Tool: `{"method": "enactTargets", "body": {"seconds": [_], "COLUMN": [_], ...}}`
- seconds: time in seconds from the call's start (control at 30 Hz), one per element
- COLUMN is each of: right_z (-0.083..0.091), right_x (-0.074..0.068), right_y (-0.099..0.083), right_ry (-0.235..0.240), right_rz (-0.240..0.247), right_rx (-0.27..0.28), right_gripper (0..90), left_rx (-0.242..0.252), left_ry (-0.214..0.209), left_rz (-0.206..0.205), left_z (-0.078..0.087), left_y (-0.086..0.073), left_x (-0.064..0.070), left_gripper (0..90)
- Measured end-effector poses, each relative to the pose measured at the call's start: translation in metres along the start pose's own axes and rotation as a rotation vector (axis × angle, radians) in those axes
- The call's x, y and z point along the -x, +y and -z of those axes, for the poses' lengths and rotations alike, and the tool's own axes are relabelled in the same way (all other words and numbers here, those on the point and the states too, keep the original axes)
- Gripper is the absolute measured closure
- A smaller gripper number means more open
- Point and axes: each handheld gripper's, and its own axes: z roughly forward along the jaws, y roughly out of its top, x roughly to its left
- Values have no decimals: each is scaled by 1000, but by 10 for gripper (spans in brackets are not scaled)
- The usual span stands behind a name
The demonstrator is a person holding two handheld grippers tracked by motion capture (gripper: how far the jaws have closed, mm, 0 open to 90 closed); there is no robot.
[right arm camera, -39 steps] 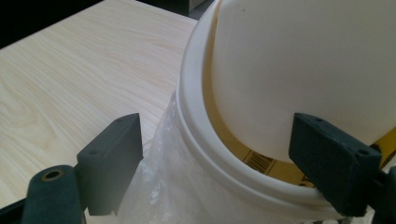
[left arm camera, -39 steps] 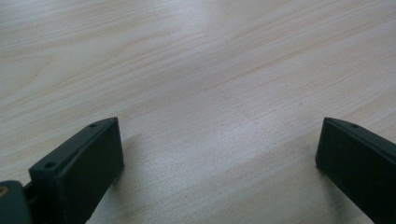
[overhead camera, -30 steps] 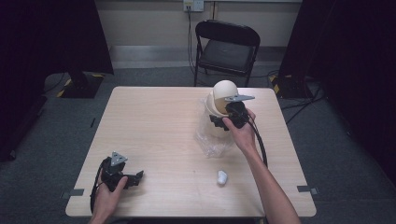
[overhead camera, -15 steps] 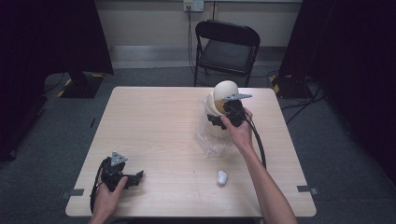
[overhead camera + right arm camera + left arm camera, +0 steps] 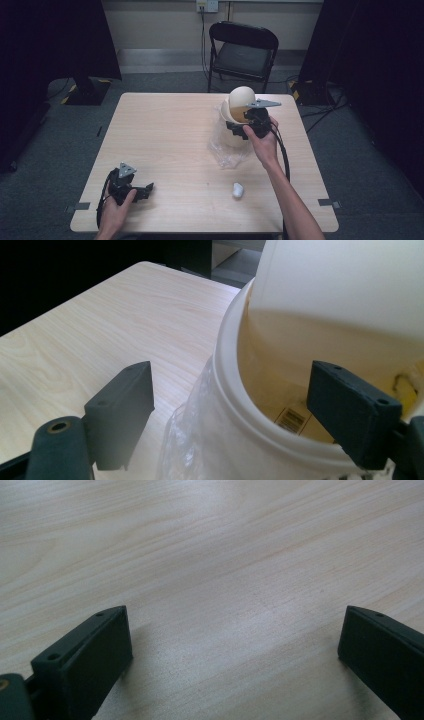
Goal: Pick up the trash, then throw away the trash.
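Over the last second we have barely moved: our right hand-held gripper stays at the white tub on the far right of the counter, jaws apart astride its rim, one inside, one against the plastic wrap. The left hand-held gripper rests apart, idle. We judge the grip is about to close

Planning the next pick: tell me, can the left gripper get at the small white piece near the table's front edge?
Probably yes: the left gripper is open, and bare table lies between it and the small white piece.
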Motion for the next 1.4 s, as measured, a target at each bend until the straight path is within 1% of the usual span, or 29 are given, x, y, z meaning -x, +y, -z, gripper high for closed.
{"method": "enactTargets", "body": {"seconds": [0.07,0.13,0.2,0.23,0.27,0.3,0.37,0.4,0.43,0.53,0.63,0.73,0.77,0.87,1.0,1.07,1.17,1.23,1.27,1.3,1.37,1.4], "right_z": [7,14,21,27,31,31,36,37,38,37,38,40,41,44,48,50,49,48,48,48,49,51], "right_x": [1,0,-2,-3,-4,-4,-5,-6,-7,-11,-13,-16,-17,-18,-19,-21,-26,-29,-32,-32,-35,-37], "right_y": [-3,-8,-12,-17,-20,-20,-30,-35,-40,-58,-75,-89,-93,-104,-120,-129,-139,-142,-145,-145,-149,-153], "right_ry": [25,16,18,12,18,18,23,26,27,49,82,88,84,83,81,79,88,91,103,103,115,121], "right_rz": [-21,-15,-10,-6,-10,-10,-20,-15,-13,-12,-24,-9,0,2,-12,-24,-41,-31,-29,-29,-11,-12], "right_rx": [18,10,5,10,9,9,-3,-12,-20,-52,-51,-76,-89,-95,-107,-123,-128,-145,-157,-157,-173,-172], "right_gripper": [207,209,212,217,219,219,225,225,224,210,204,212,225,264,303,317,358,374,407,407,417,430], "left_rx": [0,0,0,1,0,0,0,1,1,1,1,0,0,0,0,0,0,0,0,0,0,0], "left_ry": [0,0,-1,-1,-1,0,0,-1,0,-2,-1,-5,-5,-3,-3,-4,-3,-4,-4,-3,-3,-3], "left_rz": [0,0,0,1,0,0,0,2,2,2,2,2,2,2,2,2,2,2,2,2,2,2], "left_z": [0,0,0,0,0,0,0,0,0,0,0,0,0,0,0,0,0,0,0,0,0,0], "left_y": [0,0,0,0,0,0,0,0,0,0,0,0,0,0,0,0,0,0,0,0,0,0], "left_x": [0,0,0,0,0,0,0,0,0,0,0,0,0,0,0,0,0,0,0,0,0,0], "left_gripper": [3,3,3,3,3,3,3,3,3,3,3,0,0,0,1,1,0,0,1,1,0,1]}}
